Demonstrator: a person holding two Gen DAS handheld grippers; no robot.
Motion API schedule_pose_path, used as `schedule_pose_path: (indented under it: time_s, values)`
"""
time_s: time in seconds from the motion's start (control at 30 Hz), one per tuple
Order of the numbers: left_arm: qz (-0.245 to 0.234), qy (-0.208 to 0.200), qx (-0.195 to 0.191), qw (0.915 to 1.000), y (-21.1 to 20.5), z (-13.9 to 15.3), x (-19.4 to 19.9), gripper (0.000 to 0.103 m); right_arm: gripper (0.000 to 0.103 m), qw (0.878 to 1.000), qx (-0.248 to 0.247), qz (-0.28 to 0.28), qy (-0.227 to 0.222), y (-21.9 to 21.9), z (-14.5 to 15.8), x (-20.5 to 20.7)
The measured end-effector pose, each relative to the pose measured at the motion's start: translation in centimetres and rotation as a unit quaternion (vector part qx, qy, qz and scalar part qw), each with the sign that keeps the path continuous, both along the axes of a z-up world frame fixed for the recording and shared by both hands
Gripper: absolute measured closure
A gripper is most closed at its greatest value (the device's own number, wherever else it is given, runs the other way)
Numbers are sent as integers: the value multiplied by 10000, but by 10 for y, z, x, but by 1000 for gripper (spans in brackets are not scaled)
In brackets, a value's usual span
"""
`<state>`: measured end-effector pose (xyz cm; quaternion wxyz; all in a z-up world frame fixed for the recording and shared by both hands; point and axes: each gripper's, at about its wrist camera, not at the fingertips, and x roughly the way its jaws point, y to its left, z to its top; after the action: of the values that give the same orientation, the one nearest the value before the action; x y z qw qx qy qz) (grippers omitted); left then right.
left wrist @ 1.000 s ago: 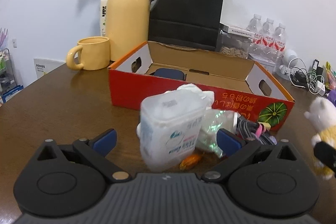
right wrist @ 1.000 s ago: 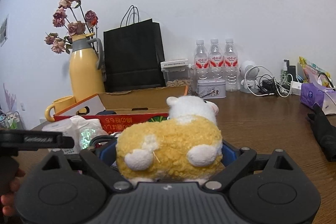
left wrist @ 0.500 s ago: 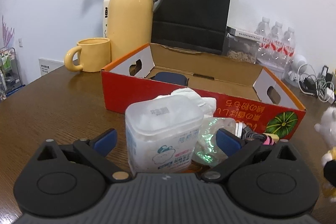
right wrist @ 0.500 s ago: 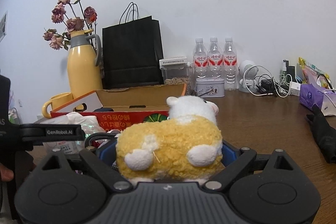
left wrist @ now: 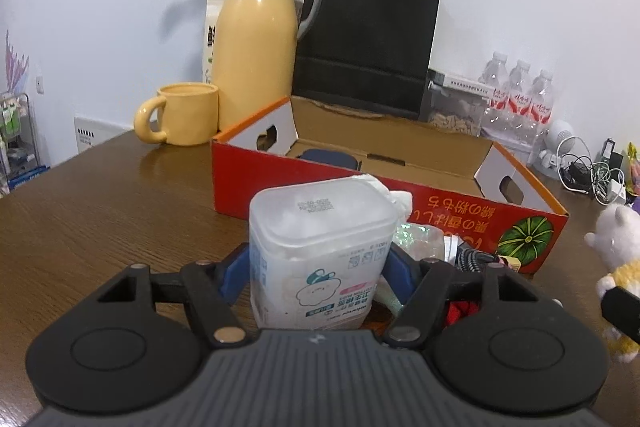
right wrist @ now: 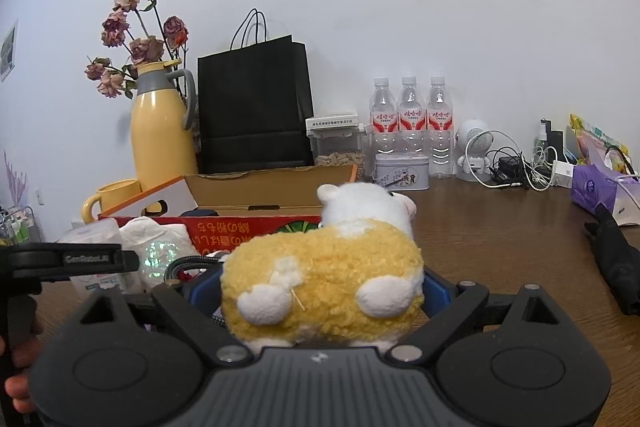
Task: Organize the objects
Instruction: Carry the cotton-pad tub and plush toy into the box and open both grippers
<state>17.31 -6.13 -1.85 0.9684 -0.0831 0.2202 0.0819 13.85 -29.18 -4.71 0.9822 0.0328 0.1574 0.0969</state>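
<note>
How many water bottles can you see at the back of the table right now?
3. The left bottle, middle bottle and right bottle stand upright in a row against the wall, behind the tin and right of the black paper bag. More could be hidden behind the bag.

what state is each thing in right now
left gripper: closing around the cotton swab box
cotton swab box: upright, lid shut
right gripper: shut on the plush toy
plush toy: held
cardboard box: open
mug: upright
</note>
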Motion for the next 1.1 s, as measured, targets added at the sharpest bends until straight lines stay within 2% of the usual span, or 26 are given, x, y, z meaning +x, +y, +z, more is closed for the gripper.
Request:
schedule_pose_path:
  time_s: [0.4,0.6,0.83,1.1]
  values:
    - [-27,-355,18,9994,6,15,-24,34,9,9998,-170,-51,-111,5,0,-5]
    - [-168,-539,13,9984,6,34,-25,34,9,9994,-169,29,-295,9,17,-11]
    - [-285,-726,13,9970,8,57,-8,33,9,9974,-367,203,-594,31,48,2]
    - [-285,-746,43,9968,20,73,38,33,9,9960,-467,329,-694,62,73,54]
